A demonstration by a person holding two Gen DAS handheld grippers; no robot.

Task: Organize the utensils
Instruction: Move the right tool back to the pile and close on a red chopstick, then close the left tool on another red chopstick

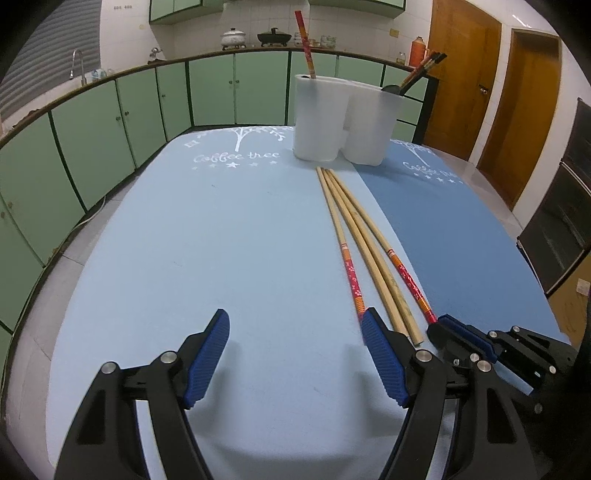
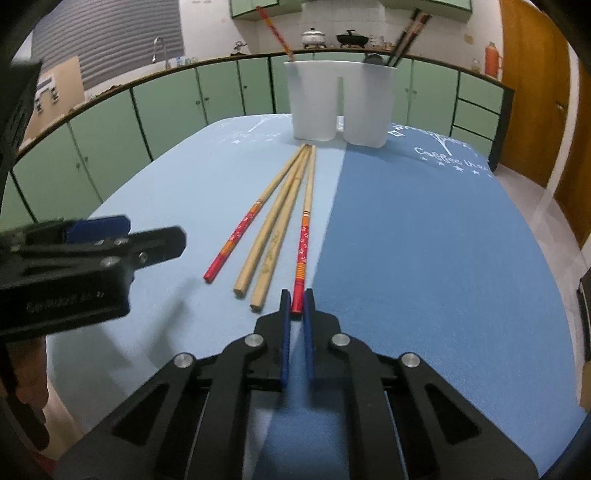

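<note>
Several chopsticks lie side by side on the blue mats: two plain wooden ones (image 2: pixel 275 236) between two red-ended ones (image 2: pixel 236 242). My right gripper (image 2: pixel 297 303) is closed on the red end of the rightmost chopstick (image 2: pixel 303 243), which still rests on the table; it also shows in the left wrist view (image 1: pixel 408 278). My left gripper (image 1: pixel 295 325) is open and empty, just left of the chopstick ends. A white two-compartment holder (image 2: pixel 338 103) stands at the far end, with a red chopstick (image 1: pixel 305 44) in its left cup and dark chopsticks (image 2: pixel 406 33) in its right.
Light blue mat (image 1: pixel 207 240) on the left, darker blue mat (image 2: pixel 424 240) on the right. Green kitchen cabinets (image 1: pixel 110 125) run behind the table, wooden doors (image 1: pixel 524 110) at the right.
</note>
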